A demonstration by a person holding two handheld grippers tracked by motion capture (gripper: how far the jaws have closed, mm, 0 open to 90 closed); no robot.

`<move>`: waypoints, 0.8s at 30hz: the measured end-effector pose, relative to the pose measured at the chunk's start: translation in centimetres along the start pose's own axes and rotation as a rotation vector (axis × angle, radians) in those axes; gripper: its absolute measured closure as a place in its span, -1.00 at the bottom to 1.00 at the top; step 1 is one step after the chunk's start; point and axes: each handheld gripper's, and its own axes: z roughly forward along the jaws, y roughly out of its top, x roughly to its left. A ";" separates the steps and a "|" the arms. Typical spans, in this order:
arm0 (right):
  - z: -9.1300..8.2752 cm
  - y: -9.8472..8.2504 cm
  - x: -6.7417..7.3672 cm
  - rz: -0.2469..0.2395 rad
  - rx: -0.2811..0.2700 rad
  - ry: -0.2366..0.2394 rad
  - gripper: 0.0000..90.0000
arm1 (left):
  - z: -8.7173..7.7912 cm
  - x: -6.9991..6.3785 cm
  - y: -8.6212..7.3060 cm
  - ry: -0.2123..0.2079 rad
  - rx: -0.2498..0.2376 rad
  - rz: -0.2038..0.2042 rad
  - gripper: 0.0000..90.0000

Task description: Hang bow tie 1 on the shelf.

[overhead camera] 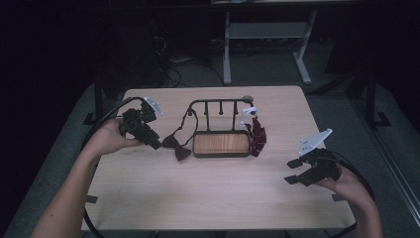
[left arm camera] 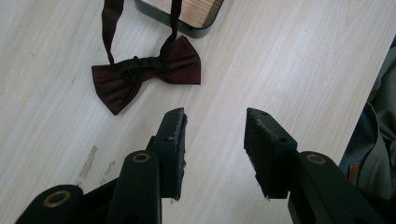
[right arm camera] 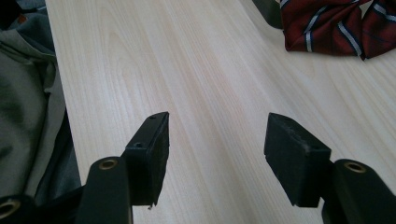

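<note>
The room is dark around a pale wooden bench (overhead camera: 213,193), and the light falls mostly on its top. Nearest the person, at the right front edge, the right gripper (overhead camera: 293,171) hangs low over bare wood with its jaws well apart and nothing between them. Further in on the left, the left gripper (overhead camera: 157,144) also stands with its jaws apart and empty, its tips just short of the dark red bow tie (left arm camera: 144,74), which lies flat on the bench with its strap (left arm camera: 111,28) running up toward the rack. Beyond that sits the black wire rack (overhead camera: 220,106) with its wooden tray base (overhead camera: 220,144), and on its right side a striped red necktie (overhead camera: 257,139) is bunched, partly hanging from the frame and partly heaped on the bench.

My worry is the strap. It seems looped over the rack's left end, though I can't tell how securely. If the left gripper closes on the bow tie and pulls toward the person, the strap could go taut and drag or tip the light rack, and the necktie might slide off with it. The bow tie lies flat and thin, so the jaws could also close on the wood and miss the cloth, or pinch only one wing and leave it dangling. The right gripper sits well apart from the rack, too far to steady it.
</note>
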 end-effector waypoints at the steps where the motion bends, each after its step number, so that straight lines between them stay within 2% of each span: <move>1: 0.0 0.0 0.0 0.003 -0.001 0.002 -0.11 | 0.0 0.0 -0.1 0.003 -0.003 -0.001 0.28; 12: 0.0 -0.4 -0.2 0.006 -0.001 -0.005 -0.13 | 0.2 -0.5 -0.6 0.003 -0.007 0.004 0.24; 24: 0.3 -0.8 -0.6 0.016 0.010 0.000 -0.14 | 1.6 -0.8 -1.2 -0.006 -0.016 -0.010 0.11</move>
